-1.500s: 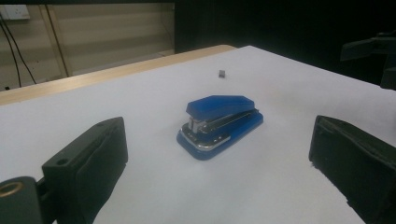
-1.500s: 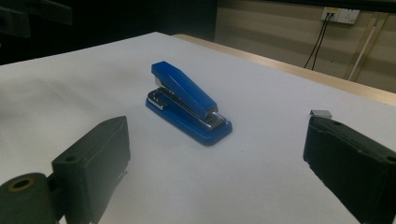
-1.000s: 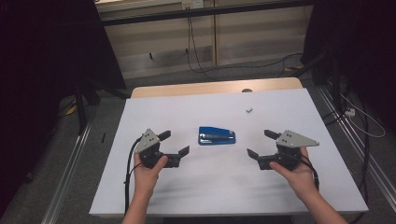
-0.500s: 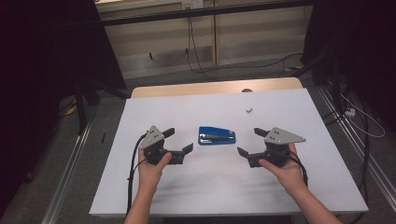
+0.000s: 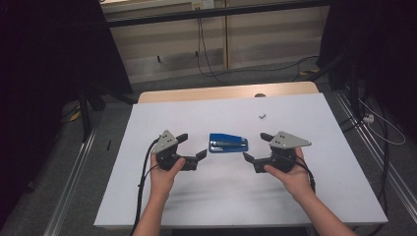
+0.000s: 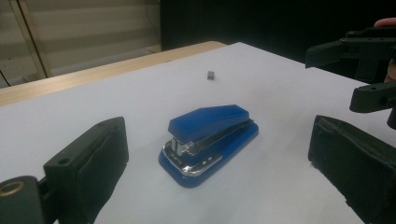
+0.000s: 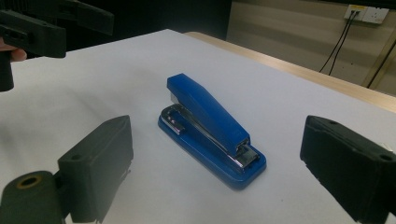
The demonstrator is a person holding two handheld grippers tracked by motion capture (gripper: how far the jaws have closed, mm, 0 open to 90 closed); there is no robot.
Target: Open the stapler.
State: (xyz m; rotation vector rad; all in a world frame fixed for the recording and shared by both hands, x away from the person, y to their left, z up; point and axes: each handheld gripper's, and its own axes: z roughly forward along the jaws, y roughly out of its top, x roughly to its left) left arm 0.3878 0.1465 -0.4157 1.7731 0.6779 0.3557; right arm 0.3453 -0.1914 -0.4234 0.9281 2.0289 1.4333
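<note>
high view: the blue stapler [image 5: 228,143] lies flat mid-table, between the left gripper [image 5: 189,146] and the right gripper [image 5: 257,146], both near it but apart.
left gripper view: jaws spread wide, framing the stapler, untouched.
right gripper view: jaws wide too, nothing held. judged so, the grasp is not yet made; closing in and gripping are left.

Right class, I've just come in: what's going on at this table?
A person holds a two-jaw gripper in each hand over a white table. The left gripper and right gripper sit either side of a blue stapler, both with jaws wide open and touching nothing. The stapler lies flat and closed between them. A small grey piece rests farther back.
</note>
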